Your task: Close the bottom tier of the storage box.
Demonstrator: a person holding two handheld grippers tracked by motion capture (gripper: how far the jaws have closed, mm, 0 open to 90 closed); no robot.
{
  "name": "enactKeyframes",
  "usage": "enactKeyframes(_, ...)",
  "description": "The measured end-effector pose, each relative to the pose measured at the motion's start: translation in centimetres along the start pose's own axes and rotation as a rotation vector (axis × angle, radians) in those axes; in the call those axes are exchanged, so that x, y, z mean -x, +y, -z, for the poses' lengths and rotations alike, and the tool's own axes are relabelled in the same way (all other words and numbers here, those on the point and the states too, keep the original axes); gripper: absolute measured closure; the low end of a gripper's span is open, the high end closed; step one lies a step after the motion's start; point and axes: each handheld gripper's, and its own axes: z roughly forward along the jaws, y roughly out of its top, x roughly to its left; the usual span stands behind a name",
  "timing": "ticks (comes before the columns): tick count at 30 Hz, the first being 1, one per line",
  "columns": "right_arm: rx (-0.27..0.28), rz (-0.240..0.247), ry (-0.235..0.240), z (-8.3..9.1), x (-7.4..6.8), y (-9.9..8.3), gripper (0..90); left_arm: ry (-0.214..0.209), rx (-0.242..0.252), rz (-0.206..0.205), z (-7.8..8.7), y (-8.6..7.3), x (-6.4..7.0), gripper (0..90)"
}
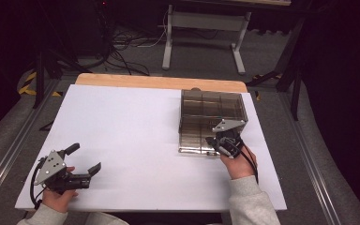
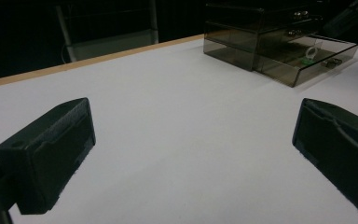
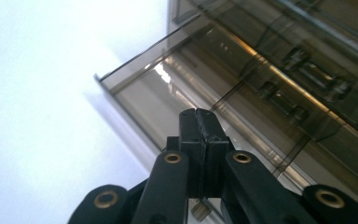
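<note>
at the lower left of the high view the left gripper (image 1: 85, 163) rests over the white desk (image 1: 131, 136), its jaws spread wide with nothing between them. right of centre, the right gripper (image 1: 215, 142) has its jaws pressed together at the front of a pulled-out drawer (image 2: 307, 58); whether they pinch anything i cannot tell. the drawer holds a small pale ring (image 2: 311, 51) with a green bit. behind it stands the smoky clear drawer box (image 1: 213, 107).
</note>
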Motion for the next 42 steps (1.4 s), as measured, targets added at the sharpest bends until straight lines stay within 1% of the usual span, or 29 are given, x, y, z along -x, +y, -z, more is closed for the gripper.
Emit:
enactKeyframes(2,-0.011,0.030,0.016,0.2,-0.1,-0.1,90.0,0.000,-0.001,-0.001,0.0,0.0,0.0,0.3)
enactKeyframes(6,-0.021,0.050,0.052,0.5,-0.1,-0.4,90.0,-0.001,-0.001,-0.001,0.0,0.0,0.0,0.3)
enactKeyframes(10,-0.035,0.062,0.062,0.6,0.0,-0.7,90.0,-0.002,-0.004,-0.001,-0.1,0.0,0.0,0.3)
enactKeyframes(15,-0.043,0.071,0.074,0.6,0.1,-0.9,90.0,-0.002,-0.004,0.002,-0.1,0.0,0.0,0.3)
enactKeyframes(18,-0.052,0.076,0.073,0.6,0.1,-1.0,90.0,-0.004,-0.003,0.000,-0.1,0.0,0.0,0.3)
enactKeyframes(21,-0.074,0.072,0.083,0.6,0.1,-1.2,90.0,-0.002,-0.004,0.002,-0.1,0.0,0.0,0.3)
enactKeyframes(26,-0.102,0.085,0.099,0.6,0.2,-1.6,90.0,-0.005,-0.004,-0.003,-0.1,0.0,0.0,0.3)
enactKeyframes(29,-0.110,0.081,0.107,0.7,0.2,-1.7,90.0,-0.004,-0.006,0.001,-0.1,0.0,0.0,0.3)
enactKeyframes(33,-0.136,0.092,0.110,0.5,0.2,-2.0,90.0,-0.004,-0.004,0.001,-0.1,0.0,0.0,0.3)
enactKeyframes(35,-0.151,0.093,0.110,0.4,0.2,-2.2,90.0,-0.003,-0.005,0.002,-0.1,0.0,0.0,0.3)
enactKeyframes(37,-0.168,0.095,0.119,0.3,0.3,-2.3,90.0,-0.004,-0.005,0.002,-0.1,0.0,0.0,0.3)
enactKeyframes(42,-0.207,0.093,0.118,-0.1,0.4,-2.6,90.0,-0.004,-0.005,0.001,-0.1,0.0,0.0,0.3)
